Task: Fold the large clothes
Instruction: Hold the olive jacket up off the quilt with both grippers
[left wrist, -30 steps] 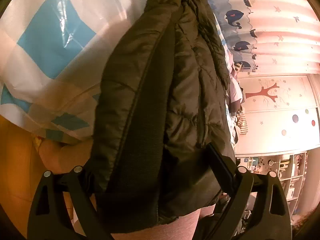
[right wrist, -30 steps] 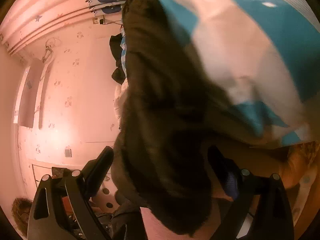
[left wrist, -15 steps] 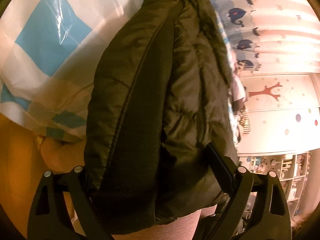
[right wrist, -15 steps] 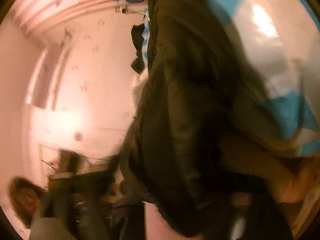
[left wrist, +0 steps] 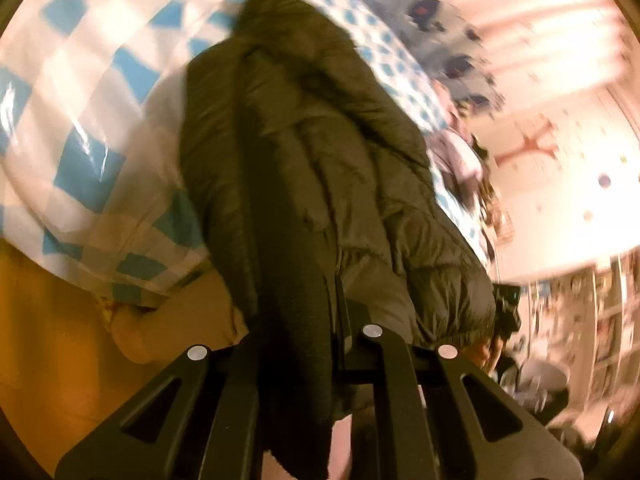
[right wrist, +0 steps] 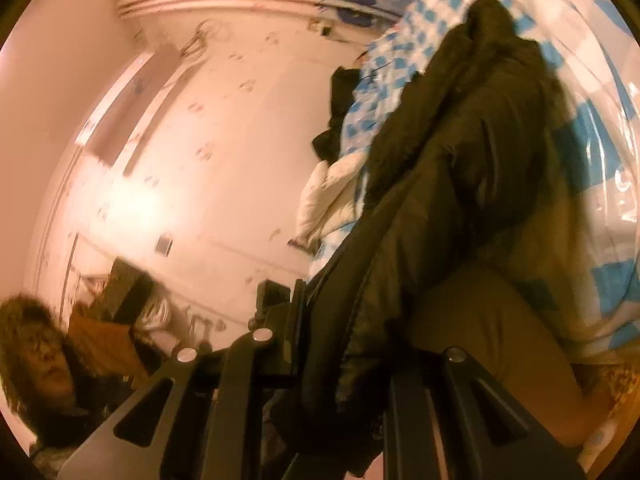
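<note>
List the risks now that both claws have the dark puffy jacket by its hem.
1. The left claw pinches only the ribbed band of the dark olive quilted jacket; the slick fabric may slip out.
2. The right claw is closing on a thick bunched fold, so its hold may be uneven and layers could shift.
3. The jacket's far end lies on the blue-and-white checked bedcover and may drag it.
</note>
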`<act>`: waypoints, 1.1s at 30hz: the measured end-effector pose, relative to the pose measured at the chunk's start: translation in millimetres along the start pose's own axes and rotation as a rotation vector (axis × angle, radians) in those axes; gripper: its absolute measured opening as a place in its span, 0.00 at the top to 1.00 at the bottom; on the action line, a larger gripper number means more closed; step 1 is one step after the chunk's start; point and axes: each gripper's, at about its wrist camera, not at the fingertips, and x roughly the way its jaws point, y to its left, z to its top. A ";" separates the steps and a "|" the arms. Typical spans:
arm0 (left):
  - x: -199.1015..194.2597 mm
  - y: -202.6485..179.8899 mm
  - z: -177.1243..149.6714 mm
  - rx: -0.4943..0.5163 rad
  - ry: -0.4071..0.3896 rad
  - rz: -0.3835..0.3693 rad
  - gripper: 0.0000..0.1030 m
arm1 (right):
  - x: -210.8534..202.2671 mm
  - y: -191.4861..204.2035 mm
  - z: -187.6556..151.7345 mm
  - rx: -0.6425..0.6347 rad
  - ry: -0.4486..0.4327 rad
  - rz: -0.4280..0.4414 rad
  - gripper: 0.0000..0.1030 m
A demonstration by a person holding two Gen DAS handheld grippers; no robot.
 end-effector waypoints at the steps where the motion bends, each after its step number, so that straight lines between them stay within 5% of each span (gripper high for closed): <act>1: -4.1 -4.0 -2.6 0.027 0.015 -0.014 0.92 | 1.5 3.2 -1.7 -0.004 0.013 0.007 0.84; 4: -1.7 3.5 -13.2 0.059 0.084 -0.018 0.85 | -5.8 -4.3 -13.2 0.020 0.066 -0.005 0.75; 6: 5.6 20.8 -18.1 0.019 0.110 0.002 0.70 | -7.9 -18.5 -20.3 0.073 0.085 -0.017 0.41; 7: 9.7 27.1 -19.5 -0.003 0.112 0.003 0.57 | -9.5 -31.1 -24.5 0.113 0.083 -0.021 0.35; 13: 21.7 63.3 -25.9 -0.123 0.071 -0.015 0.33 | -7.6 -72.4 -30.1 0.222 0.069 -0.025 0.32; 17: 25.7 59.3 -27.5 -0.103 0.058 -0.027 0.33 | -3.7 -74.0 -27.4 0.207 0.054 -0.022 0.34; 18: 28.1 56.7 -28.7 -0.099 0.054 -0.023 0.39 | -2.3 -71.3 -26.6 0.193 0.046 -0.026 0.49; 22: 34.8 52.2 -24.8 -0.101 0.040 -0.016 0.82 | -7.4 -60.2 -23.8 0.130 0.003 -0.070 0.75; 33: -8.6 5.4 -27.0 0.033 -0.047 -0.046 0.92 | -17.5 5.1 -20.7 -0.001 -0.049 0.026 0.81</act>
